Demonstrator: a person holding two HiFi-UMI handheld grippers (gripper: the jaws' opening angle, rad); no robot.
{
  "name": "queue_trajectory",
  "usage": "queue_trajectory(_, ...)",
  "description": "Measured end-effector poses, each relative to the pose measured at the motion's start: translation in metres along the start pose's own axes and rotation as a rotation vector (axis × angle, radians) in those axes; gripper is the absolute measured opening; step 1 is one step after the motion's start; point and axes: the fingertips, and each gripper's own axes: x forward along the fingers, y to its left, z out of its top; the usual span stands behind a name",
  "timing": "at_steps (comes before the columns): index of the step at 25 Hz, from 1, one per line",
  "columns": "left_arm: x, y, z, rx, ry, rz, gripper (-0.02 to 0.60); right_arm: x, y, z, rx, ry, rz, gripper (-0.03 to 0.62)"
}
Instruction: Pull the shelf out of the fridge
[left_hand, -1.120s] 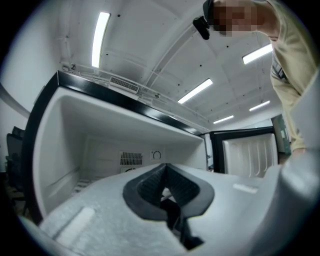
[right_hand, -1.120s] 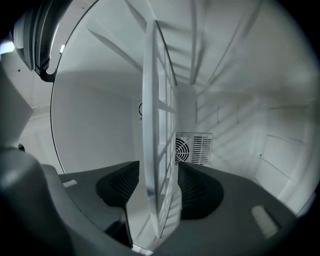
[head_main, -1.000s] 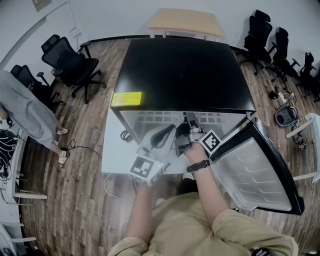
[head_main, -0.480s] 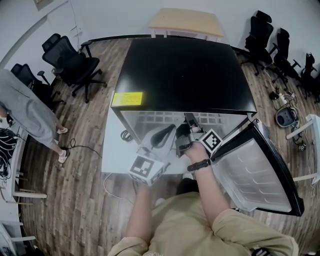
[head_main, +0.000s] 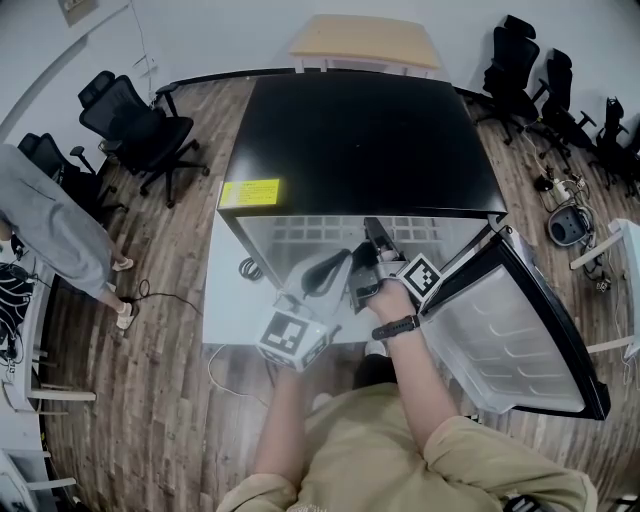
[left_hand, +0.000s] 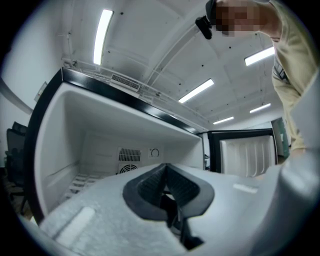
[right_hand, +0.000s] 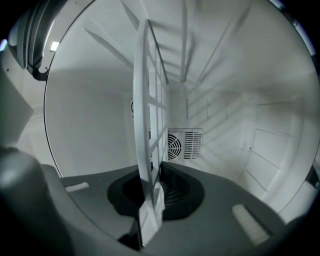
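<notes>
Khaki short-sleeve tee (head_main: 385, 455), black watch (head_main: 397, 328) on R wrist. L gripper (head_main: 343, 260) pale grey, R gripper (head_main: 373, 232) darker. Each w/ b&w marker cube (head_main: 292, 338).

Fridge (head_main: 365, 130) seen three ways
Steeply down from overhead in head view; close up from both gripper views, facing the same rear vent (left_hand: 129, 169) (right_hand: 180, 145).

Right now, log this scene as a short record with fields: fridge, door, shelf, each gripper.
fridge: black top, white inside
door: swung open, at the head view's right
shelf: white wire grid, inside the fridge, not yet pulled out
right gripper: jaws have just been closing and are now clamped on the shelf's front edge
left gripper: jaws together, nothing between them, facing the open fridge
</notes>
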Motion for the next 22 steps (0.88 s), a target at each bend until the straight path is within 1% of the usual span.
queue_trajectory(13,-0.023,-0.026,0.000,-0.006,0.010,-0.046,-0.002,-0.035,0.008,-0.013,0.015,-0.023,-0.003,0.032)
queue_trajectory(18,-0.032,-0.048,-0.004,-0.004,0.011,-0.074,-0.002,-0.061,0.009,-0.015,0.017,-0.036,0.011,0.031)
queue_trajectory(22,-0.040,-0.047,0.004,-0.014,0.006,-0.087,-0.002,-0.067,0.016,-0.024,0.009,-0.039,0.007,0.031)
